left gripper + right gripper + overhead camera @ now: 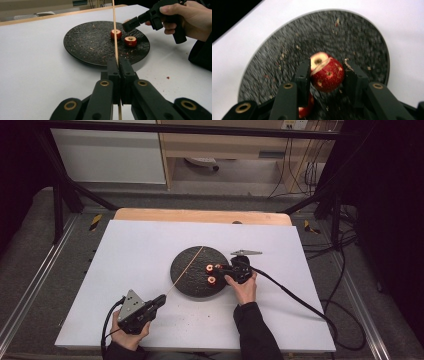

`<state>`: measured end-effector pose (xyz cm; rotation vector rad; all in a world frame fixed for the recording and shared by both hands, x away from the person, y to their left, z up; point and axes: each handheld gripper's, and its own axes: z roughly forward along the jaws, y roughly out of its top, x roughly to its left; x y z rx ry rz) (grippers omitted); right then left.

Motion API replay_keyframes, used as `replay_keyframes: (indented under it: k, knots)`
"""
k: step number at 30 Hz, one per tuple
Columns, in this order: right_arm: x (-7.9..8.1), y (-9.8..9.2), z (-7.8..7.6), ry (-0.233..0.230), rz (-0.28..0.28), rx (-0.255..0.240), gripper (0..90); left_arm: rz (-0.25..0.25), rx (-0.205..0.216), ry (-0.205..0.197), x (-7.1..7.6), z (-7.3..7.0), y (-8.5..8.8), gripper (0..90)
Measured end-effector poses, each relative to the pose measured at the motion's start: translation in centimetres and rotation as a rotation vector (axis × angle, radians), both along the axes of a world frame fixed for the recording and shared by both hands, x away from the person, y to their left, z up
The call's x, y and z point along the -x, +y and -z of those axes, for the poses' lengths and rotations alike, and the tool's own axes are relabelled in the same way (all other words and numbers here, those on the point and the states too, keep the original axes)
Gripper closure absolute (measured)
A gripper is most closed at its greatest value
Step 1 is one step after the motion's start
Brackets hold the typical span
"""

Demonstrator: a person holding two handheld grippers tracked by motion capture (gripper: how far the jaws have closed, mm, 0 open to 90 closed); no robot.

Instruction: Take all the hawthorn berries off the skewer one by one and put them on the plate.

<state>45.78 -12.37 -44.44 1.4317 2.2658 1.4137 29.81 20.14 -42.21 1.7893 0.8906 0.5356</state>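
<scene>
the right gripper stood open around a red fruit piece, jaws at its three and nine o'clock. the left gripper was clamped on a skewer pointing toward twelve o'clock.

Even overhead light, dim dark surroundings, soft shadows; motion blur across the right gripper view.

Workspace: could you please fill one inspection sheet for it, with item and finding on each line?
Surface: white table top, red crumbs near the plate.
Job's things: black plate with two red fruit pieces; thin wooden stick lies across the plate.
Clutter: nothing seen.
Grippers: left gripper shut on the stick; right gripper with its jaws around one fruit piece, a gap visible on one side.
Cables: black cable trails from the right gripper.
Surroundings: black frame bars, wooden furniture, floor wires.
</scene>
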Motion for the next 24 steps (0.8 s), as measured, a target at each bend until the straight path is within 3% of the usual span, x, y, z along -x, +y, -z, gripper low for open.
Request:
replay_keyframes:
  k: [5, 12, 24]
  knots:
    - [0.2, 0.0, 0.4, -0.002, -0.004, 0.017, 58.5, 0.000, -0.003, 0.005, -0.1, 0.0, 0.0, 88.3]
    - [1.0, -0.8, -0.7, -0.041, -0.010, 0.011, 49.8, -0.002, -0.002, 0.010, -0.2, 0.1, 0.1, 88.3]
    - [4.1, -3.3, -2.0, -0.134, -0.057, 0.066, 14.4, -0.005, -0.008, 0.030, -0.6, 0.0, 0.0, 88.3]
